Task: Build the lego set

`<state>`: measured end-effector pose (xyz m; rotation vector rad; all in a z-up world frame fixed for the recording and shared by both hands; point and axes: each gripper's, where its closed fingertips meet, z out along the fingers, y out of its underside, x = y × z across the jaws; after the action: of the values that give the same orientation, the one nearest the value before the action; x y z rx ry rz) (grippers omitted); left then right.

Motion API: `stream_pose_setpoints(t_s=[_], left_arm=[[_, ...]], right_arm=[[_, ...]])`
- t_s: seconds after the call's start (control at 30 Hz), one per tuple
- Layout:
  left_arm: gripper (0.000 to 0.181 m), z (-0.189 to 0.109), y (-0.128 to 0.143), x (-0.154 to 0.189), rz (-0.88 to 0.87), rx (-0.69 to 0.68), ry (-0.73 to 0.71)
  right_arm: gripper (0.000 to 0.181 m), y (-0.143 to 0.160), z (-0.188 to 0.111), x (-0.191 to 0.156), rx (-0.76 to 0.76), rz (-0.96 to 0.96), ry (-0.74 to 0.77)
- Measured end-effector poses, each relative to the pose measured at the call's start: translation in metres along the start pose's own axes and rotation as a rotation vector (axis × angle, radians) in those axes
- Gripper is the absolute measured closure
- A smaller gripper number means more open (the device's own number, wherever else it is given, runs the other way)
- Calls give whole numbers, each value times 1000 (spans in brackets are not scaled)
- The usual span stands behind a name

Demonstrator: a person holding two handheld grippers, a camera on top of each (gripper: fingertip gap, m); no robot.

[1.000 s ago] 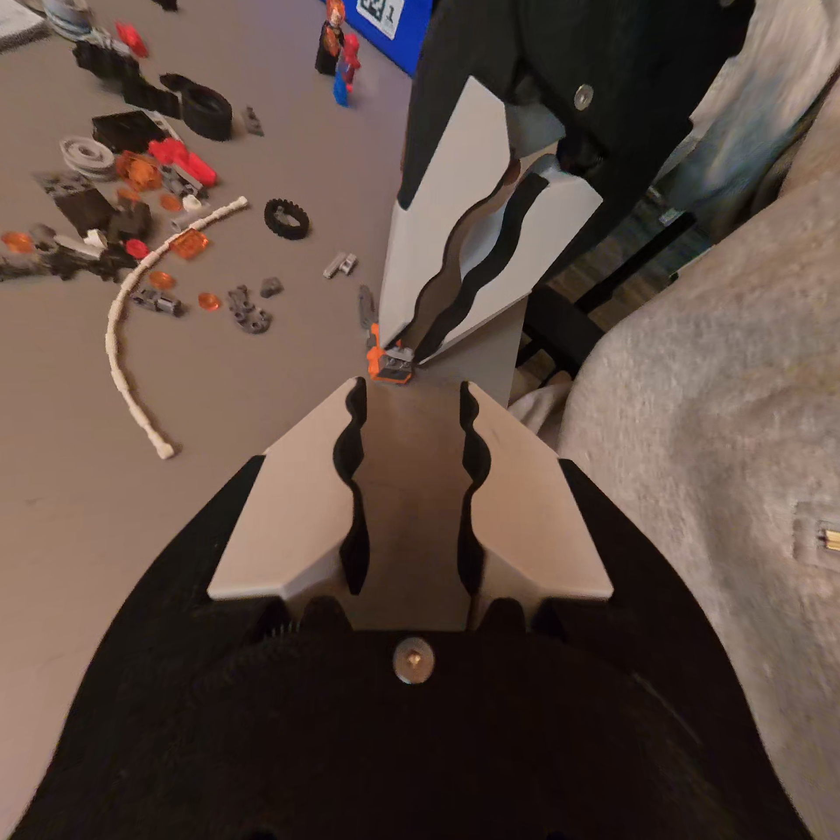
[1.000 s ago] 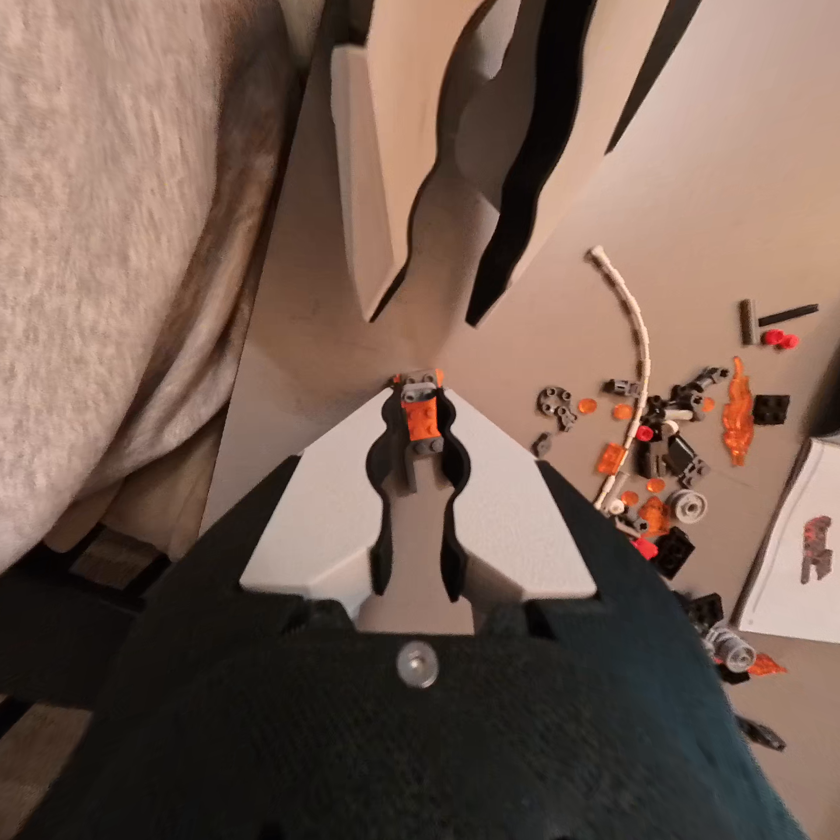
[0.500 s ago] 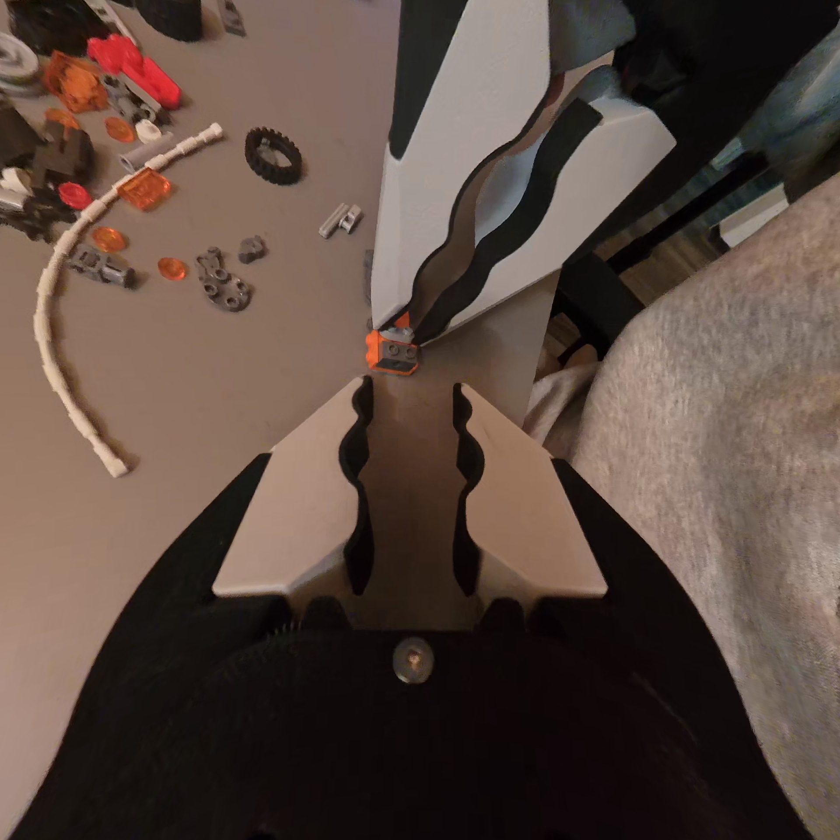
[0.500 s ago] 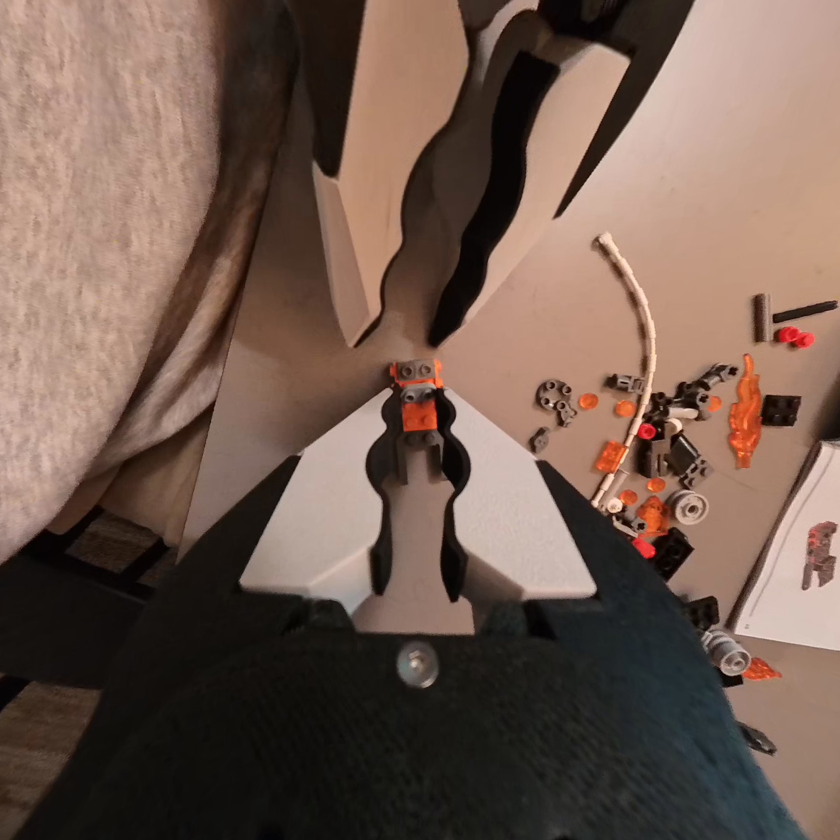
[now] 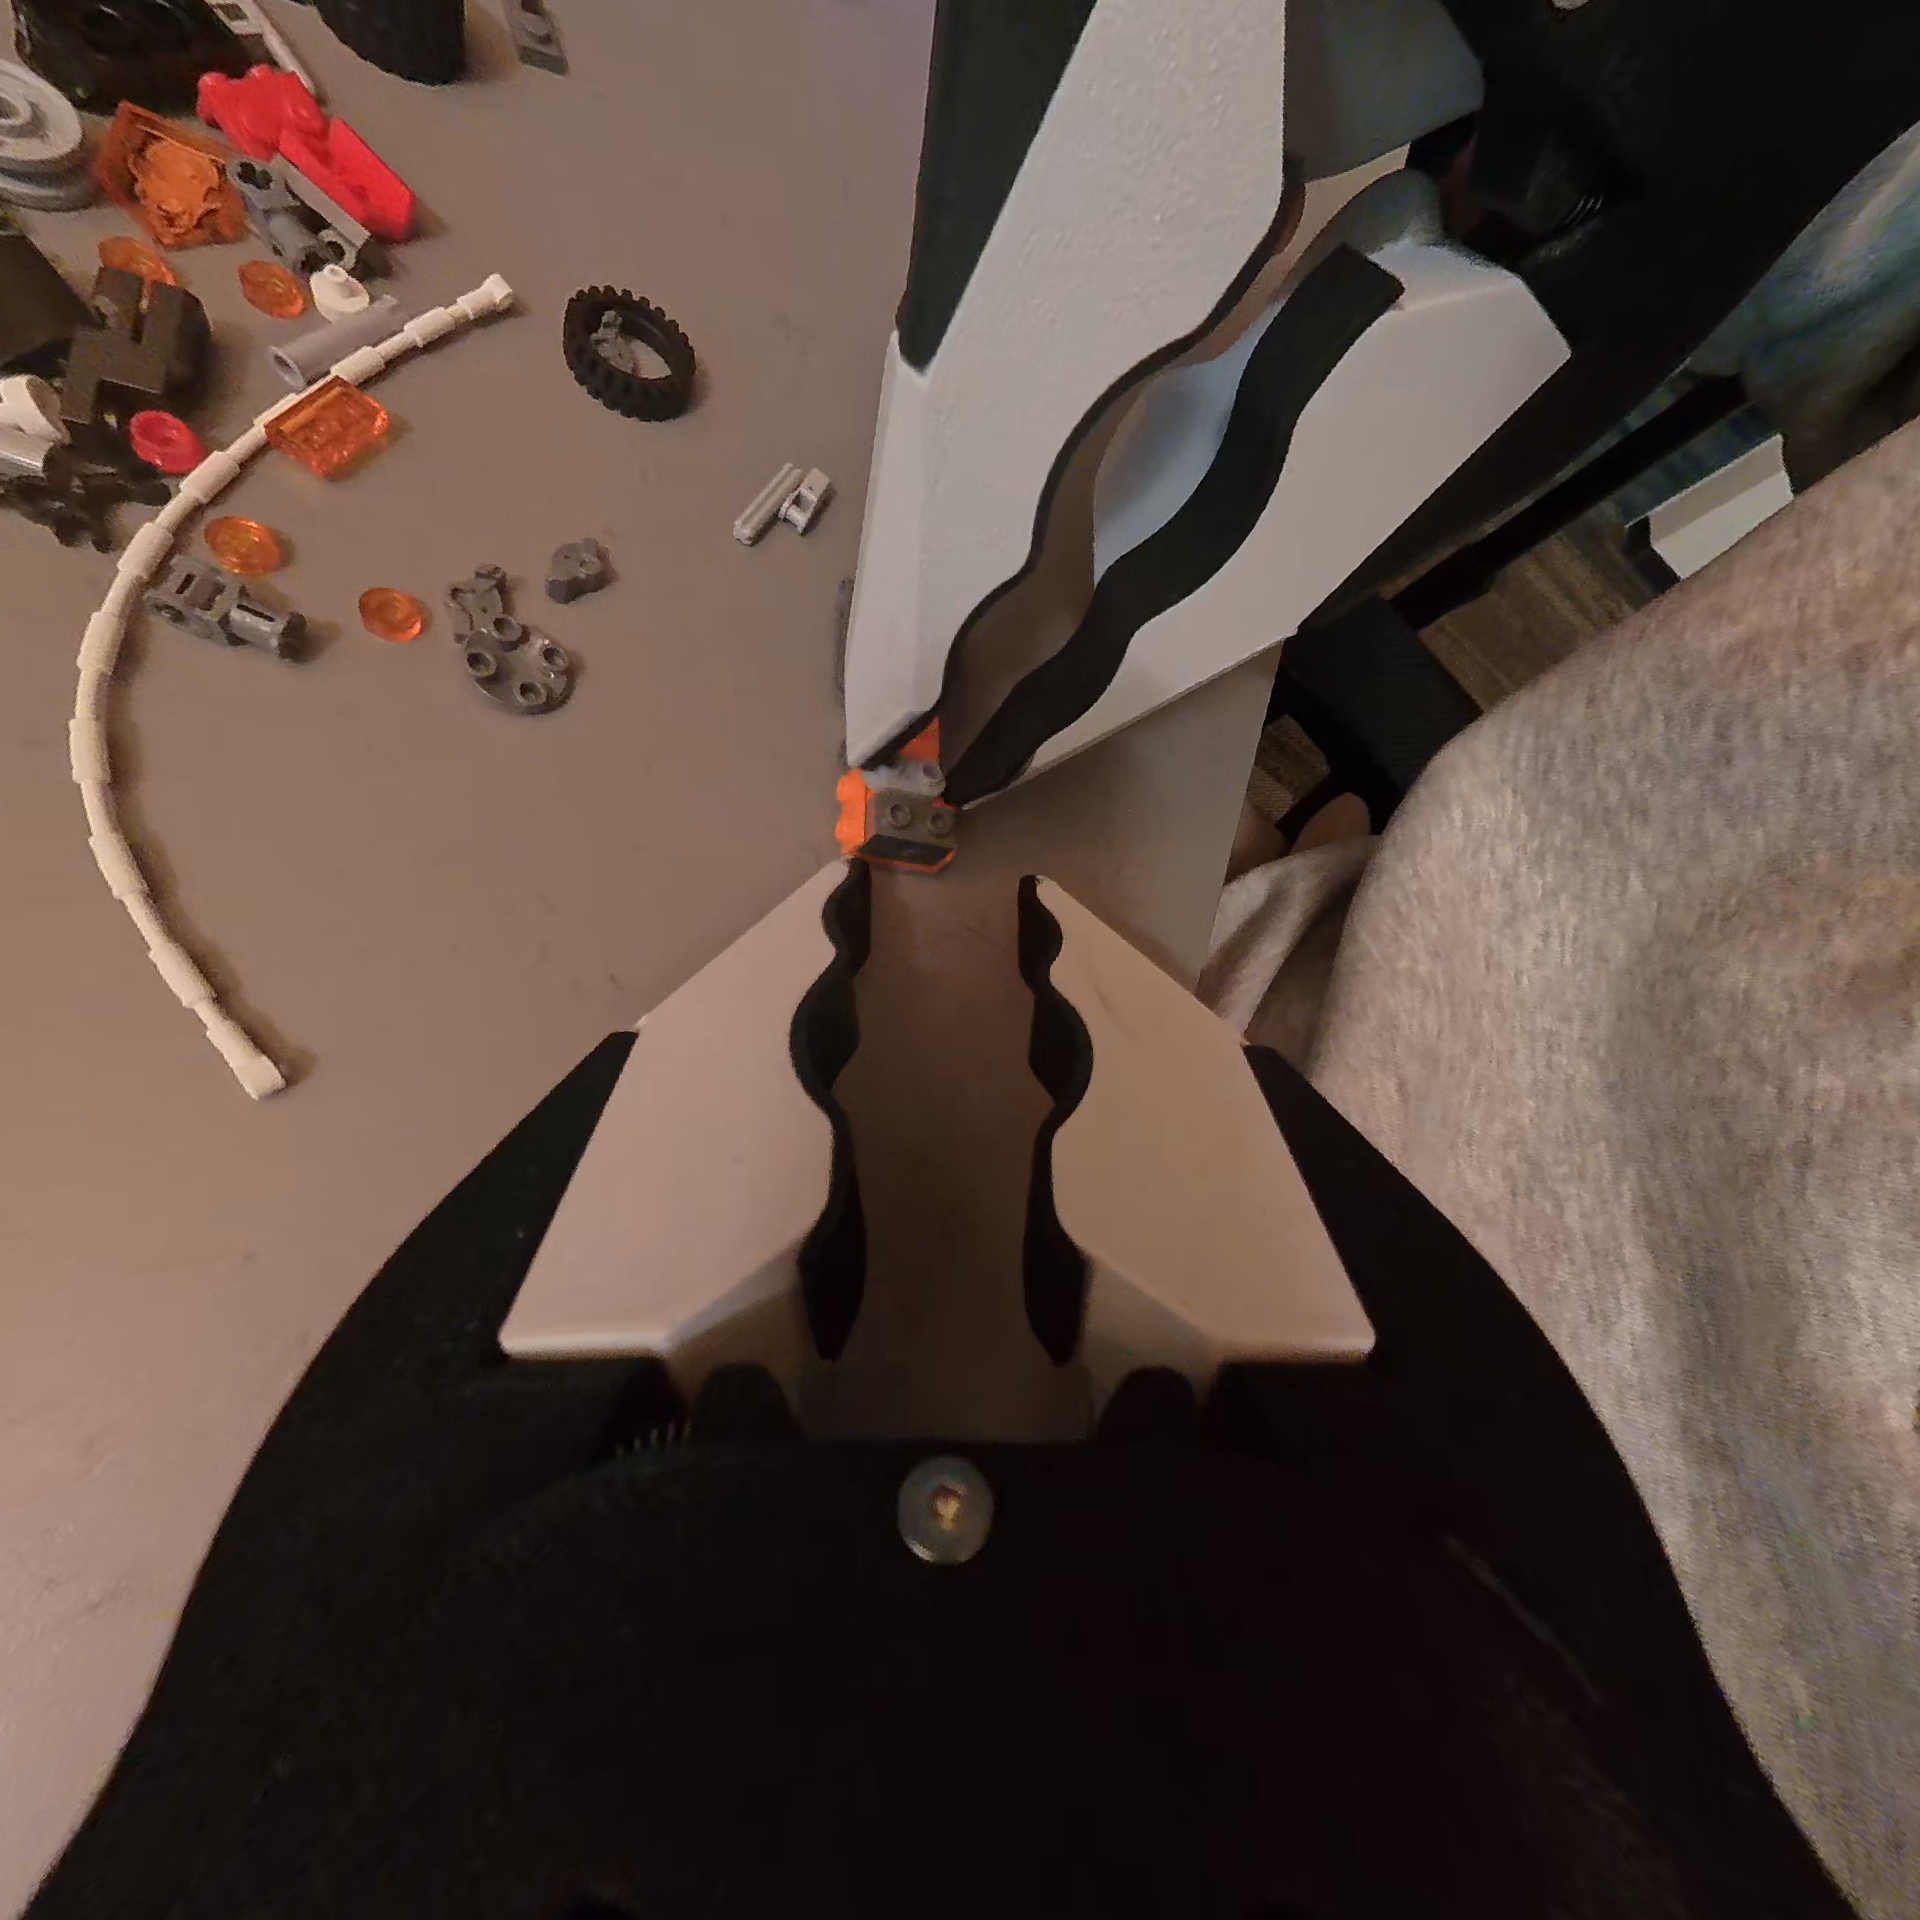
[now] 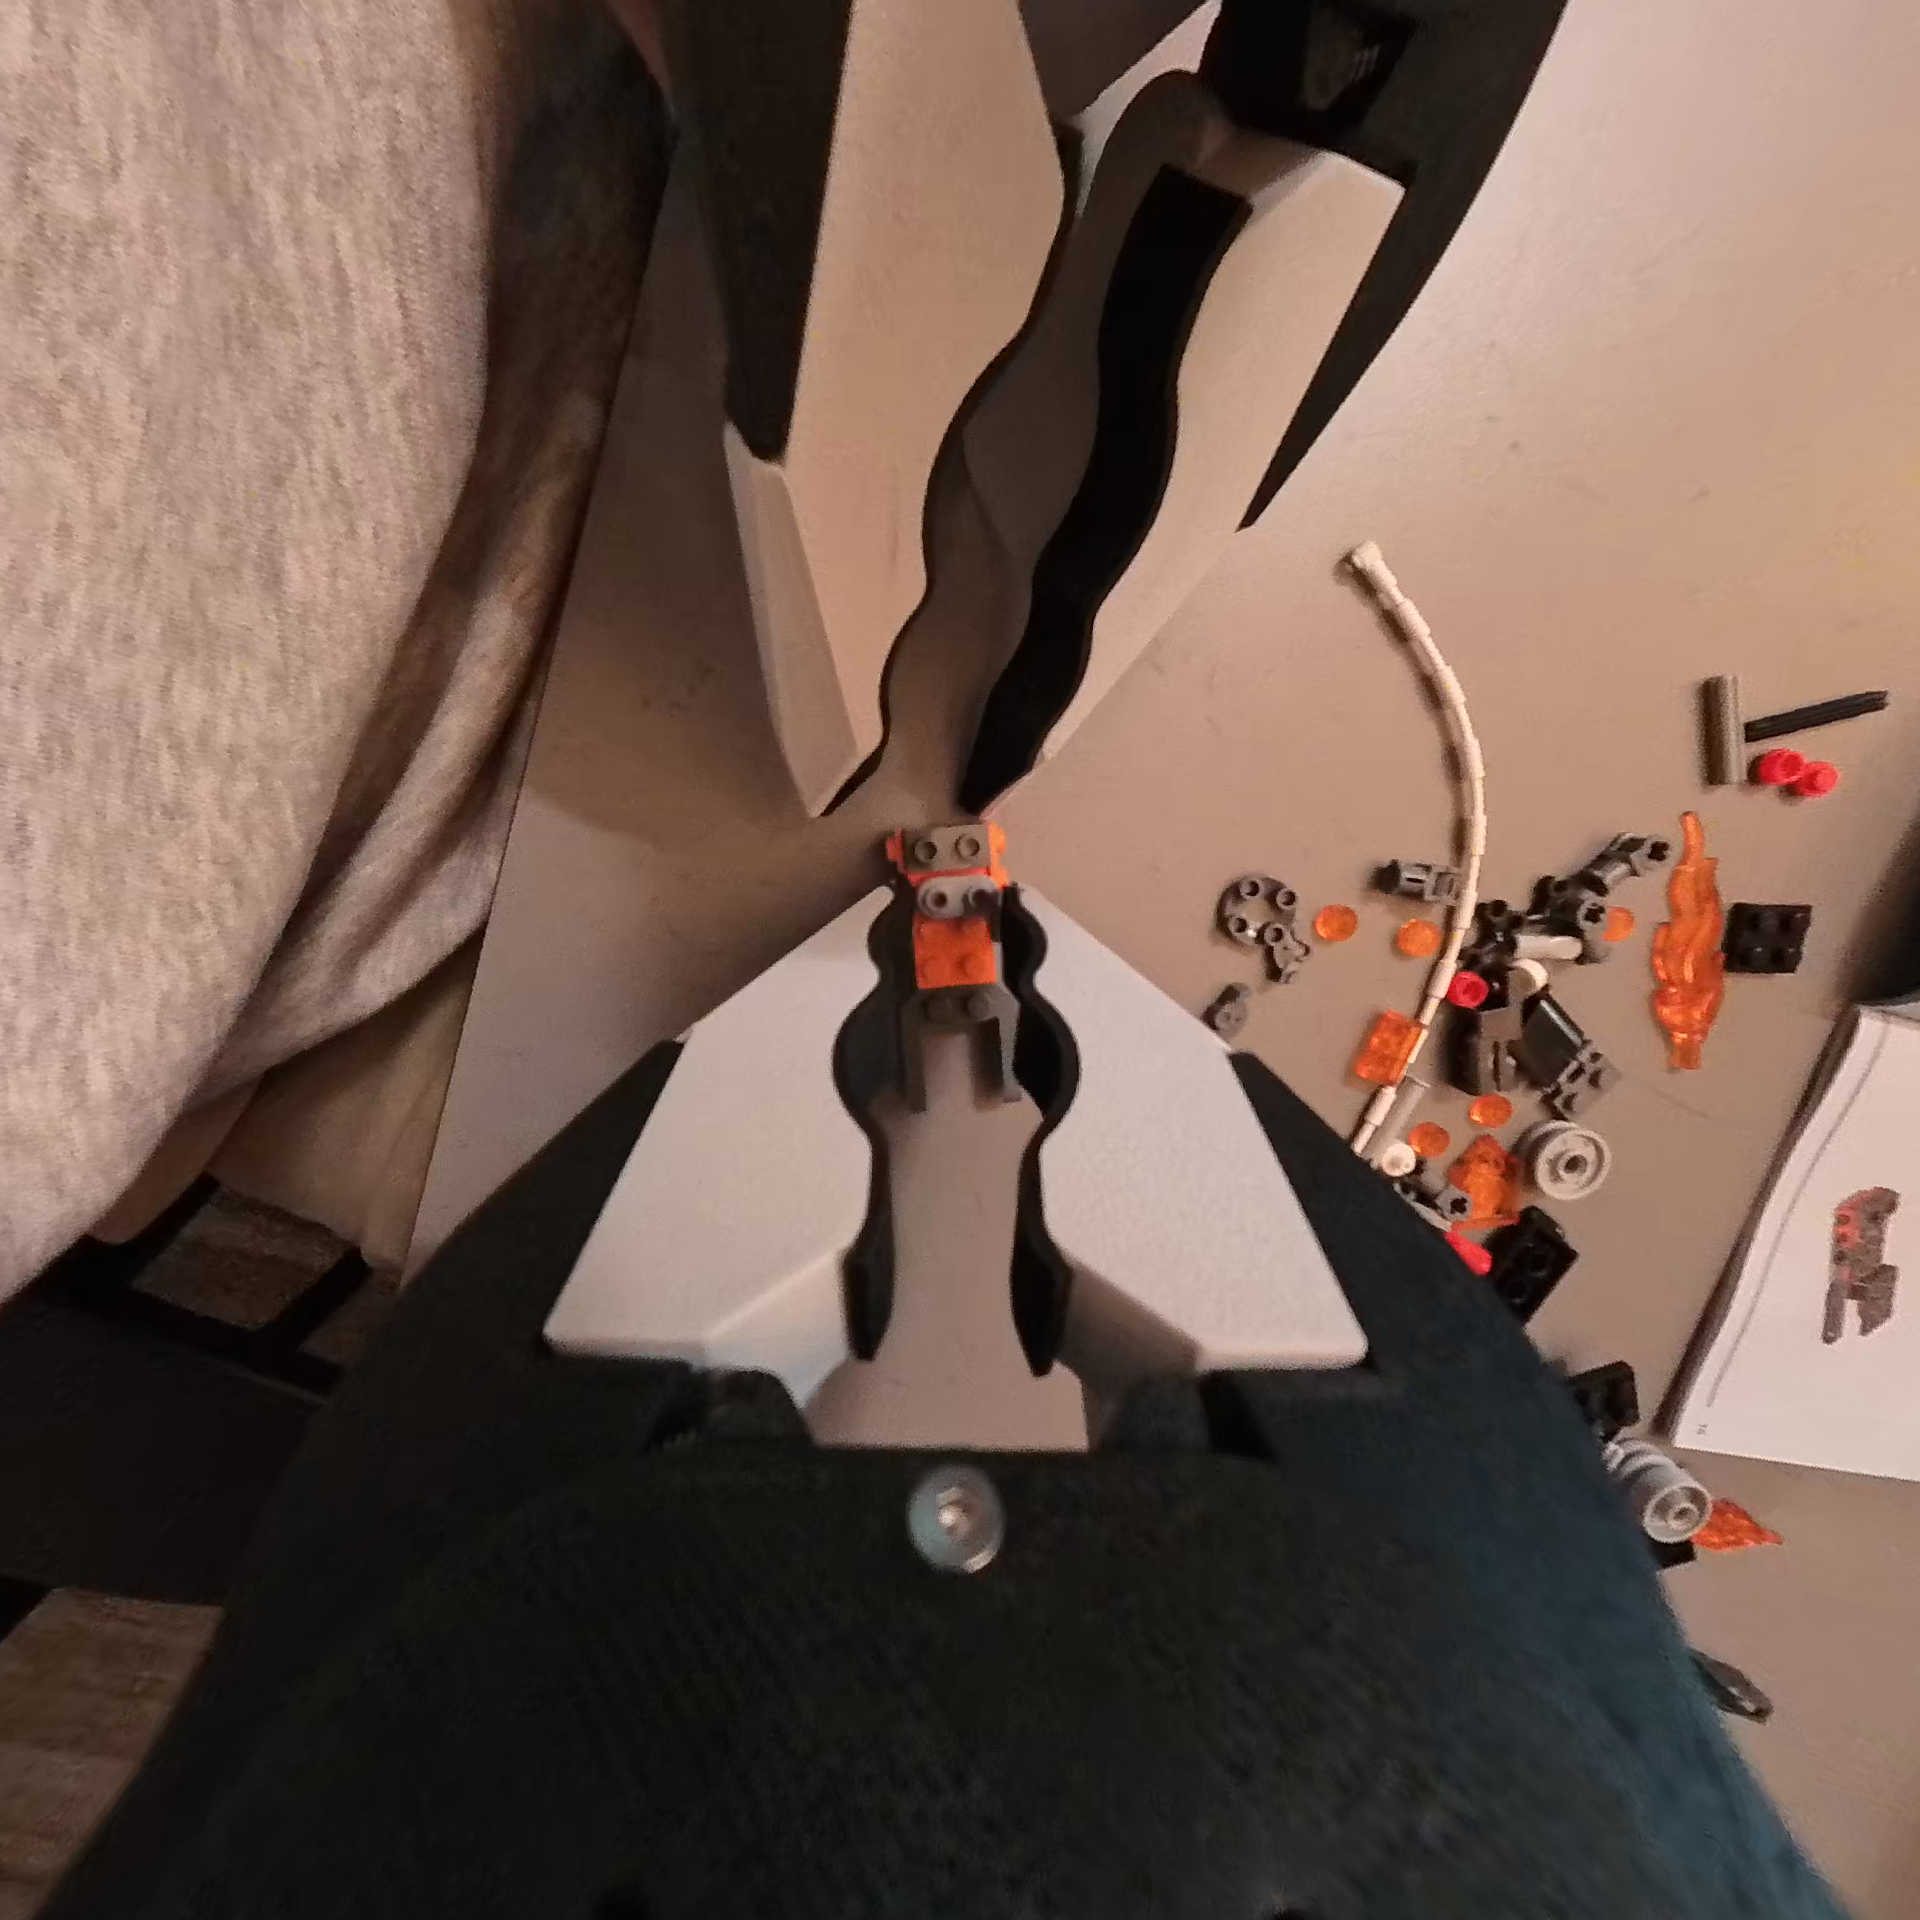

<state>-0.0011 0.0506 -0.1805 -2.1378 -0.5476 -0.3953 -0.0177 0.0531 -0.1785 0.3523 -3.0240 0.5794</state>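
A small orange and grey lego assembly (image 6: pixel 951 940) is clamped between the fingertips of my right gripper (image 6: pixel 951 914), with its studded grey end sticking out past the tips. In the left wrist view the same assembly (image 5: pixel 902 821) hangs at the tip of the right gripper (image 5: pixel 920 748), which comes in from the top. My left gripper (image 5: pixel 940 888) is open and empty. Its tips sit just short of the assembly, one on each side of its line. In the right wrist view the left gripper (image 6: pixel 904 805) comes down from the top, almost touching the assembly's end.
Loose pieces lie on the tan table (image 5: pixel 416 1039): a white flexible hose (image 5: pixel 114 665), a black tyre (image 5: pixel 629 353), a grey round plate (image 5: pixel 520 665), orange tiles and a red piece. An instruction booklet (image 6: pixel 1808 1247) and an orange flame piece (image 6: pixel 1688 935) lie at right. A person's grey garment (image 5: pixel 1610 1039) is beyond the table edge.
The two grippers have closed in on each other. The left gripper's open tips are now right at the assembly held by the right gripper. The right gripper's grip is unchanged.
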Motion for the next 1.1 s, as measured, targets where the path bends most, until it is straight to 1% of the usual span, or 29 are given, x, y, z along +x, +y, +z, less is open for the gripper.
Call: stream_pose_setpoints(t_s=[0.03, 0.3, 0.57, 1.1], left_arm=[[154, 0, 0, 0, -2, 0, 0], [156, 0, 0, -1, -14, 3, 2], [160, 1, 1, -2, -8, -7, -7], [164, 1, 0, -3, -18, -6, -12]], right_arm=[[165, 0, 0, 0, 1, 2, -1], [163, 1, -4, 0, 15, 19, -3], [168, 0, -1, 0, 28, 48, -35], [169, -2, -1, -4, 29, 49, -50]])
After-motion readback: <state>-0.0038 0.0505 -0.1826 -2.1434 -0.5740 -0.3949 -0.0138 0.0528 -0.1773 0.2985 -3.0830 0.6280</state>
